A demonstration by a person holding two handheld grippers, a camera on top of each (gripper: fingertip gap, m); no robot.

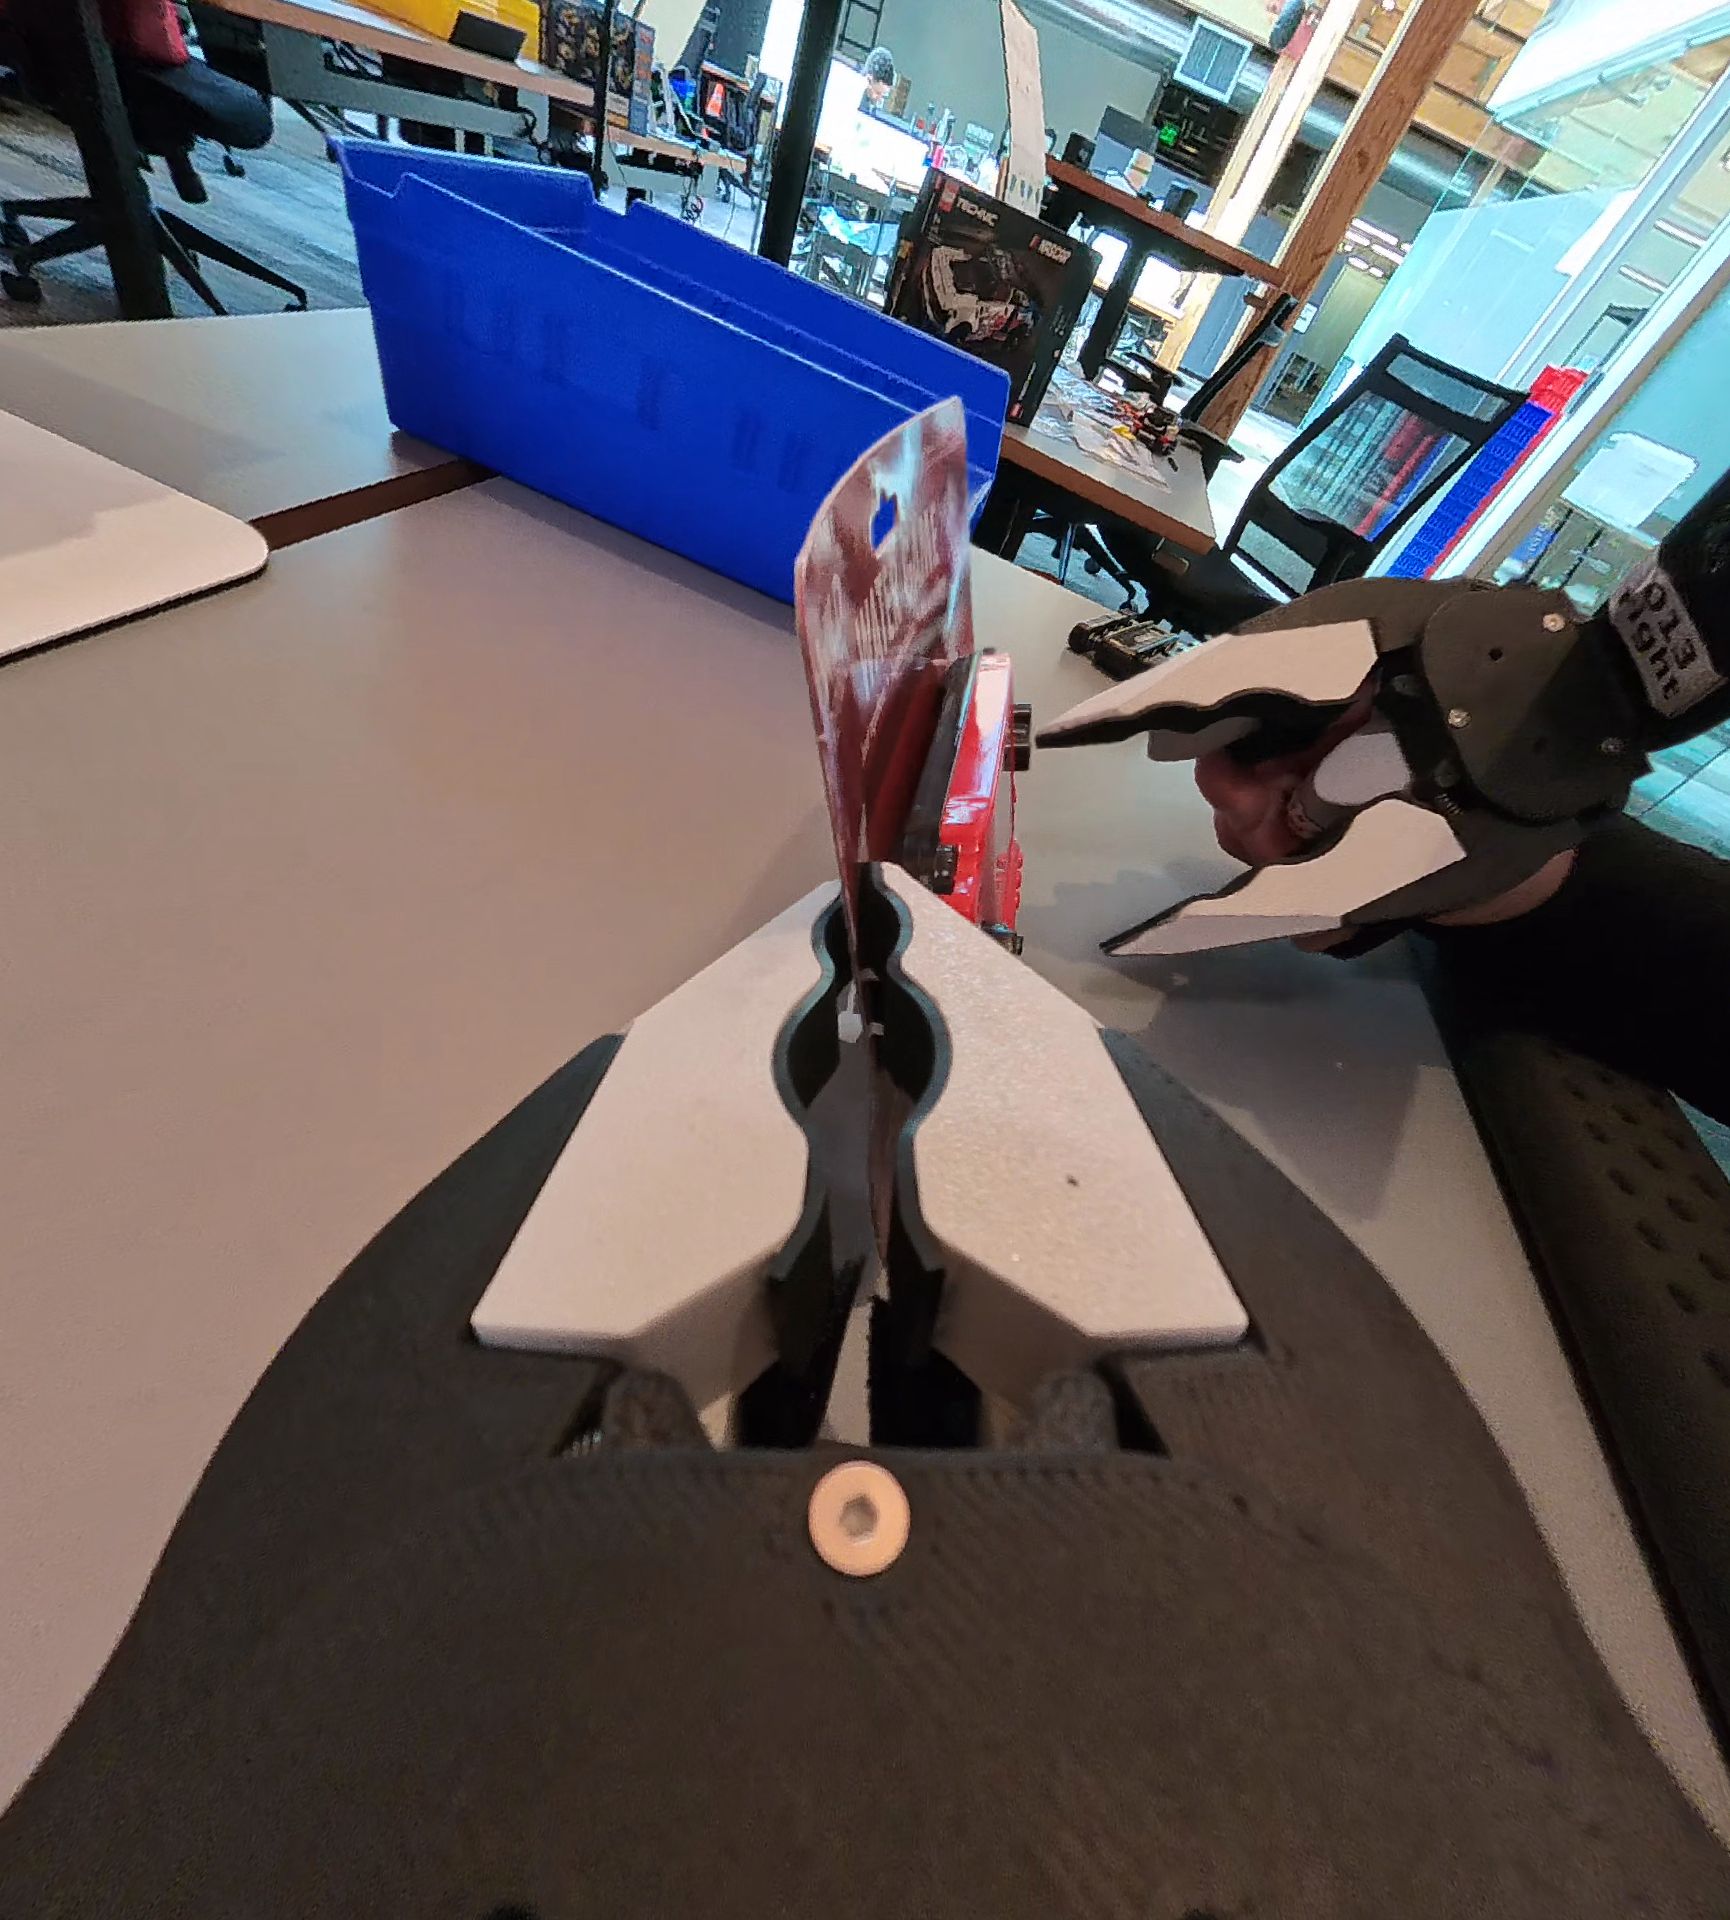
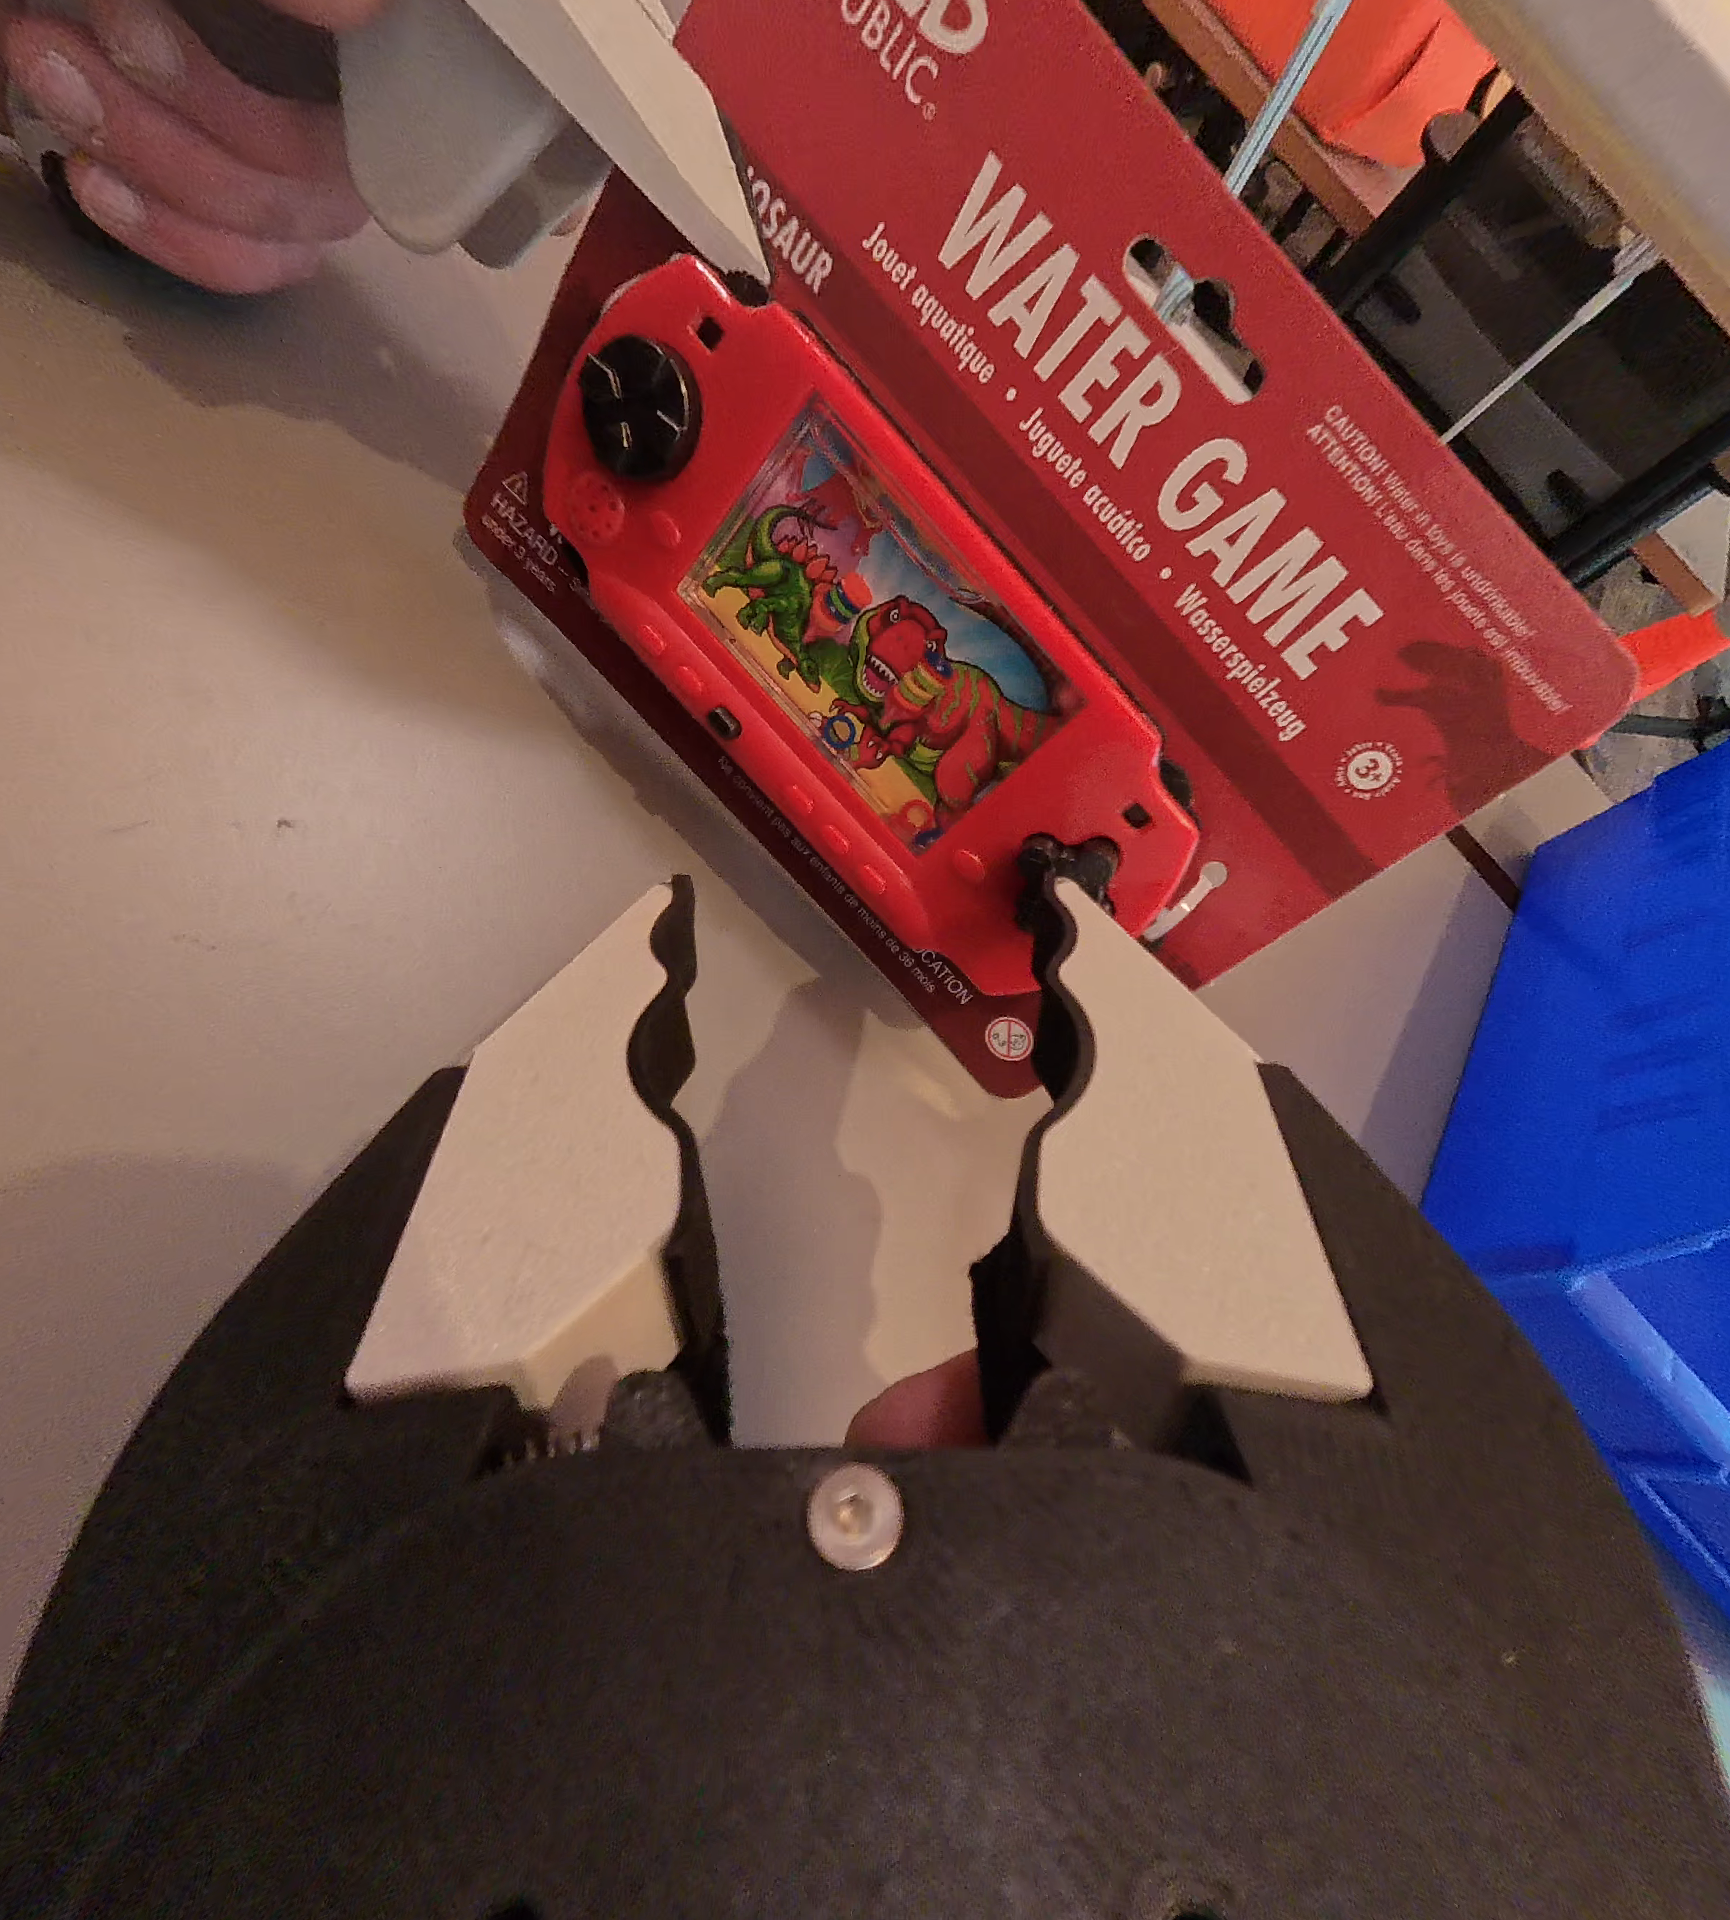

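Note:
A red handheld water-game toy (image 2: 840, 644) is fixed to a red printed card (image 2: 1152, 364). My left gripper (image 1: 866, 883) is shut on the card's edge (image 1: 892, 582) and holds it upright and edge-on over the grey table (image 1: 321, 779), with the toy (image 1: 980, 790) on the card's right face. One of its white fingers (image 2: 632, 104) shows at the top of the right wrist view. My right gripper (image 2: 866, 904) is open and empty. It faces the toy's front, and its right fingertip touches the toy's lower corner. It also shows in the left wrist view (image 1: 1079, 842).
A blue plastic bin (image 1: 653, 353) stands behind the card and shows at the right of the right wrist view (image 2: 1650, 1143). A white pad (image 1: 61, 540) lies at the left. A small black toy car (image 1: 1121, 634) sits near the table's far edge. A black boxed set (image 1: 986, 281) and chairs stand beyond.

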